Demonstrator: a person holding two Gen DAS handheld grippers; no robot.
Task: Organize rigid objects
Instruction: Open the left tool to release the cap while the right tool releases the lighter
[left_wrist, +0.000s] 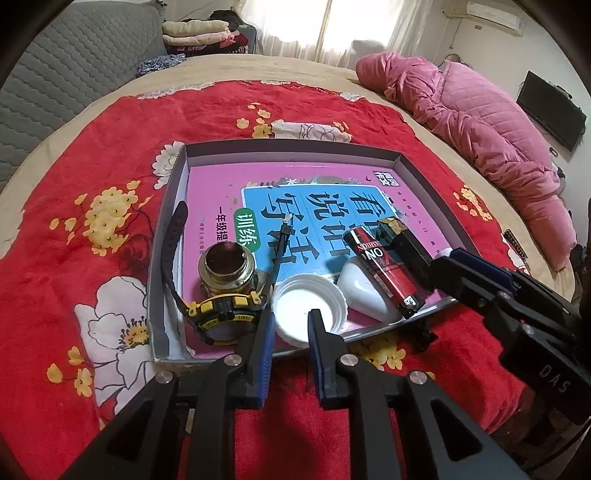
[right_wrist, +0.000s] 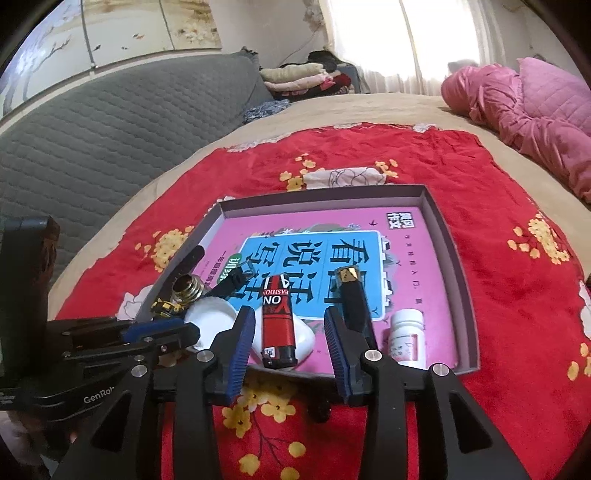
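Lighter (right_wrist: 279, 325) lies in the tray (right_wrist: 467, 295) between the right gripper's (right_wrist: 290, 350) parted fingers.

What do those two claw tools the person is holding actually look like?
Both are black plastic tongs. The left gripper and right gripper each have two fingers lined with ribbed blue pads, joined by silver round rivets. White lettering marks the bodies. No cables or sleeves show.

Glossy plastic lighter (right_wrist: 279, 325); brassy metal fitting (left_wrist: 226, 266); fuzzy cloth blanket (left_wrist: 74, 236).
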